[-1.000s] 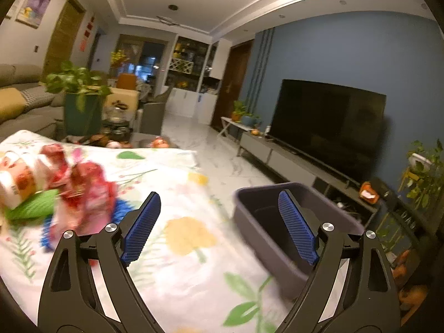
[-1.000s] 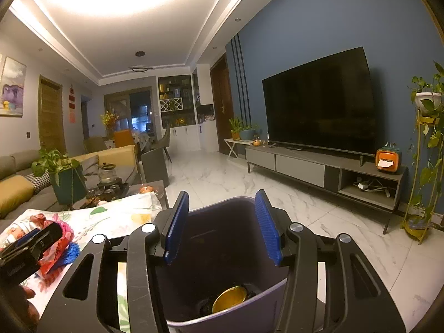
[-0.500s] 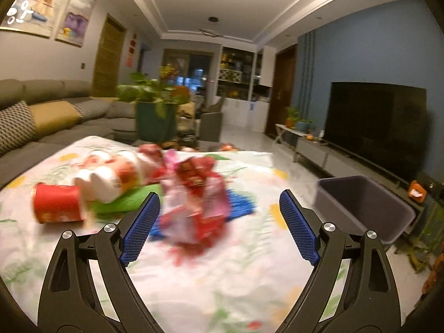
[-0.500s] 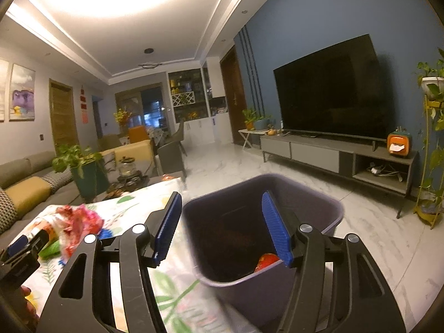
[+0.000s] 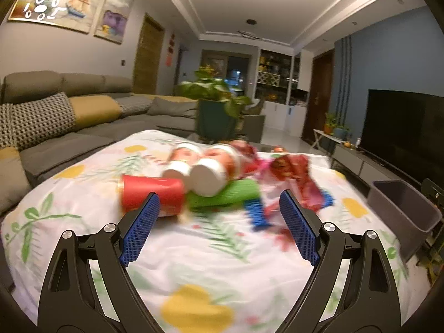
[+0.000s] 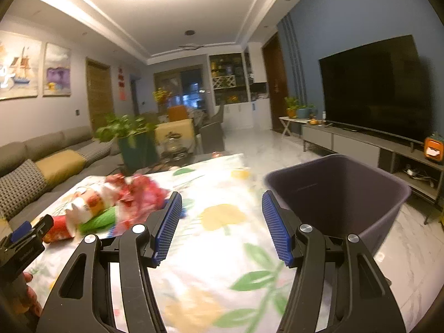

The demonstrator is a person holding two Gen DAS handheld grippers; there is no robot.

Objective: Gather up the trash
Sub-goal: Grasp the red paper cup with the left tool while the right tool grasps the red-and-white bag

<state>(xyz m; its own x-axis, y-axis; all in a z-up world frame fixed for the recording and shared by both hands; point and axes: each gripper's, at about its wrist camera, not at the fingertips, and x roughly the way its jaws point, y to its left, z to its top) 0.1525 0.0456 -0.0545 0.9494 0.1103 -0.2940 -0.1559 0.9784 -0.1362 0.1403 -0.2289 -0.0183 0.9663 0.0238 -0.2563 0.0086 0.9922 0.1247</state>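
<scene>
Both grippers are hanging unloaded over the counter point(image 5: 211, 252), which is wearing a white floral cloth. The left gripper point(image 5: 219, 227) is standing with its jaws spread wide and nothing between the blue pads point(image 5: 140, 229); the right gripper point(image 6: 222, 224) is likewise released and carrying nothing. The trash is lying in one loose heap directly ahead of the left gripper: a red paper cup point(image 5: 151, 195) on its side just beyond the left pad, two white-capped yogurt bottles point(image 5: 202, 172) lying behind and overlapping it, a green wrapper point(image 5: 227, 197) beneath the bottles, a blue item point(image 5: 256, 212) ahead and slightly right, and crumpled red snack wrappers point(image 5: 294, 177) further right. Motion blur is softening the heap, so finer labels are not readable. The dark grey bin point(image 6: 341, 194) is sitting off the counter's edge, ahead and to the right of the right gripper; its contents are not showing from this angle. In the left wrist view the same bin point(image 5: 402, 208) is appearing far to the right of the gripper. Judgement: the step in hand is the approach for a new pick, with the left gripper lining up on the heap. The red paper cup is looking like the nearest candidate. The next move is calling for an advance and descent until the pads straddle one item, then closing gently, since the cup would likely crush and the wrappers may drag neighbours along.
</scene>
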